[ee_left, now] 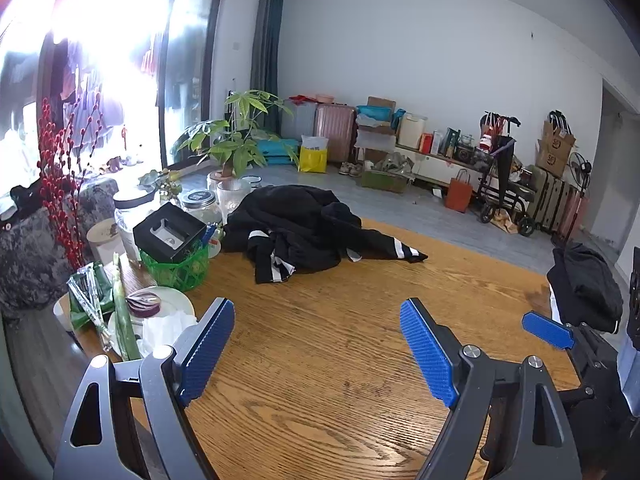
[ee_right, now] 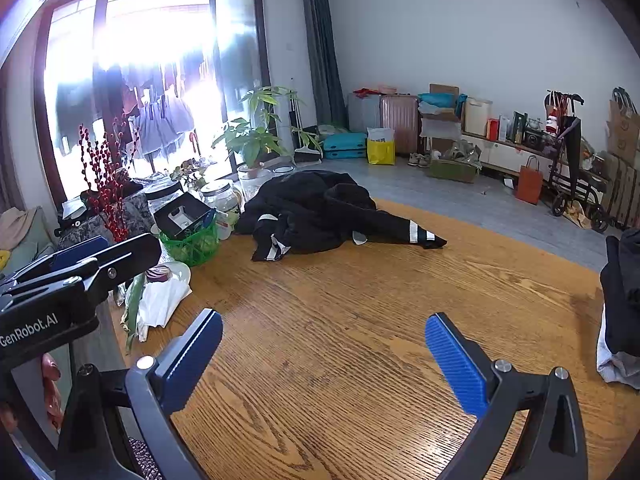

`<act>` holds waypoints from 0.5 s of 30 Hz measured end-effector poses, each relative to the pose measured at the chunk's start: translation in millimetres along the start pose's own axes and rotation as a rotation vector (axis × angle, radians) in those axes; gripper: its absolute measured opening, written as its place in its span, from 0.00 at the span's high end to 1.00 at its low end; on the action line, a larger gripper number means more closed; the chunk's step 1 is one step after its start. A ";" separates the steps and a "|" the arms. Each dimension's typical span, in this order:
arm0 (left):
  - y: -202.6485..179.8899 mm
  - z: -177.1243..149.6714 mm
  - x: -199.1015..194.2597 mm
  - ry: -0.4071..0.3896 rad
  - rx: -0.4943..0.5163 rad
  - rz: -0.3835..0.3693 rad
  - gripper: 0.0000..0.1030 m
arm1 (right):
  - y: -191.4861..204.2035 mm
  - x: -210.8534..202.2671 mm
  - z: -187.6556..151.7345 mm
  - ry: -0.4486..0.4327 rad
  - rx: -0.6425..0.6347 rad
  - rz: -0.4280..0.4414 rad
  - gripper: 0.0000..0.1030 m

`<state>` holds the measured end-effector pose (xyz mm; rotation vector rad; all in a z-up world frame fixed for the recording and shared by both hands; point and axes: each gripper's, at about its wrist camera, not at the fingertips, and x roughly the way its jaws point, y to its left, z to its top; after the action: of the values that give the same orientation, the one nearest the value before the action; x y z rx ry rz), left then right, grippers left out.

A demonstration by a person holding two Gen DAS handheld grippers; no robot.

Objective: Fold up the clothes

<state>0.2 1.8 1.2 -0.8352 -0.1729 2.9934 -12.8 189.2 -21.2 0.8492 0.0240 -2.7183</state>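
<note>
both claws spread wide, nothing between the pads. left claw (ee_left: 318,350) and right claw (ee_right: 324,362) hover side by side over bare wood at the near edge of the tabletop (ee_right: 360,300), angled down toward it.

target: black garment with white stripes (ee_left: 298,230), crumpled in a heap at the far side of the tabletop, one striped sleeve trailing to the right. well apart from both claws. a second dark pile (ee_left: 586,286) sits at the right edge, over something pale; looks already folded, but it's at the fisheye rim so can't be sure.

risks from here:
- heap is bunched, so a blind pinch likely takes several layers and the garment drags instead of spreading.
- left end of the heap lies just beside the glass jars (ee_left: 202,206) and green basket (ee_left: 178,268); a pull toward that side could knock them.
- plate with onion and greens (ee_left: 150,310) near the left claw's path; a wide swing clips it.
- black on black hides seams and hem.
</note>
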 end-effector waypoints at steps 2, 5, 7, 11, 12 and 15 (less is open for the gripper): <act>-2.8 1.1 -1.0 -0.002 0.018 0.013 0.17 | 0.2 0.6 1.2 -0.006 0.000 -0.004 0.00; -8.2 2.2 -2.6 -0.005 0.042 0.031 0.17 | 0.1 -0.2 1.7 -0.008 0.002 -0.008 0.00; -16.3 1.4 -5.1 -0.005 0.044 0.037 0.17 | -0.6 -3.4 0.3 -0.009 0.001 -0.009 0.00; -22.7 2.5 -14.4 -0.006 0.047 0.035 0.17 | -0.6 -3.7 -4.9 -0.014 0.001 -0.010 0.00; -20.8 2.2 -14.4 -0.006 0.048 0.034 0.17 | -1.3 -4.7 -6.1 -0.015 0.002 -0.008 0.00; -20.9 1.8 -13.5 -0.001 0.047 0.031 0.17 | -0.2 -1.8 -0.4 -0.008 0.004 -0.008 0.00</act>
<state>10.8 21.6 12.1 -0.8395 -0.0900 3.0134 -11.3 190.0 -20.6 0.8413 0.0206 -2.7303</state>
